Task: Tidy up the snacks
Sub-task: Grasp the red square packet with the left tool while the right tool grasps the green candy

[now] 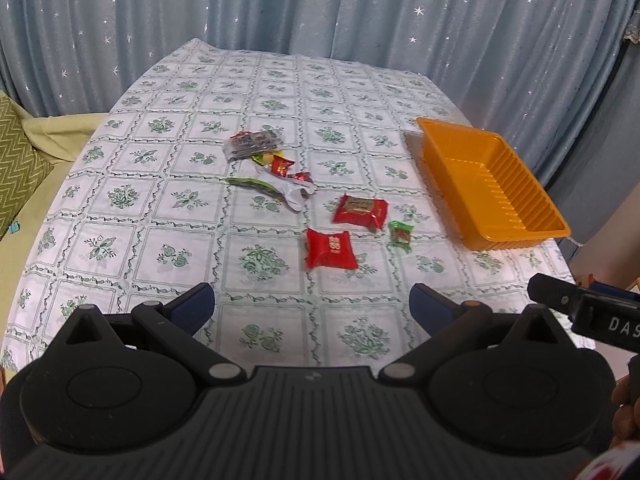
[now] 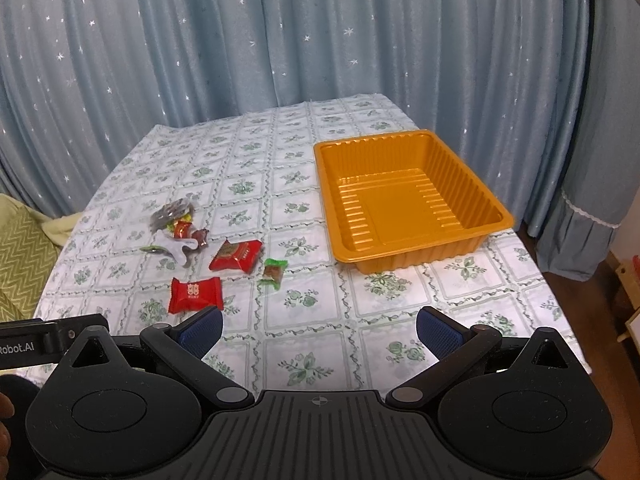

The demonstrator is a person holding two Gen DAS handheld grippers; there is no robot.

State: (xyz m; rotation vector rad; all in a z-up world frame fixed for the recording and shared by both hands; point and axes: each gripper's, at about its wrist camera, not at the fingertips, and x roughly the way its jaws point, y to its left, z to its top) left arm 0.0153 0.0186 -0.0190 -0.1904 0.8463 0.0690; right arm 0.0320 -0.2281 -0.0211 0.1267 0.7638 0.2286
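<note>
Several wrapped snacks lie loose on the table. A red packet (image 1: 329,249) (image 2: 195,293) lies nearest. Behind it are a second red packet (image 1: 360,208) (image 2: 236,255) and a small green candy (image 1: 400,235) (image 2: 273,272). Farther left is a heap of small wrappers (image 1: 266,160) (image 2: 176,226). An empty orange tray (image 1: 532,232) (image 2: 424,256) stands at the right. My left gripper (image 1: 312,306) is open and empty above the near table edge. My right gripper (image 2: 319,328) is open and empty, below and between the snacks and the tray.
The table has a white cloth with green flower squares (image 1: 160,208) (image 2: 460,292). Blue star-patterned curtains (image 1: 320,8) (image 2: 280,40) hang behind it. A green cushion and yellow sofa (image 1: 20,152) sit at the left. The other gripper's body shows at each view's edge (image 1: 592,316) (image 2: 40,340).
</note>
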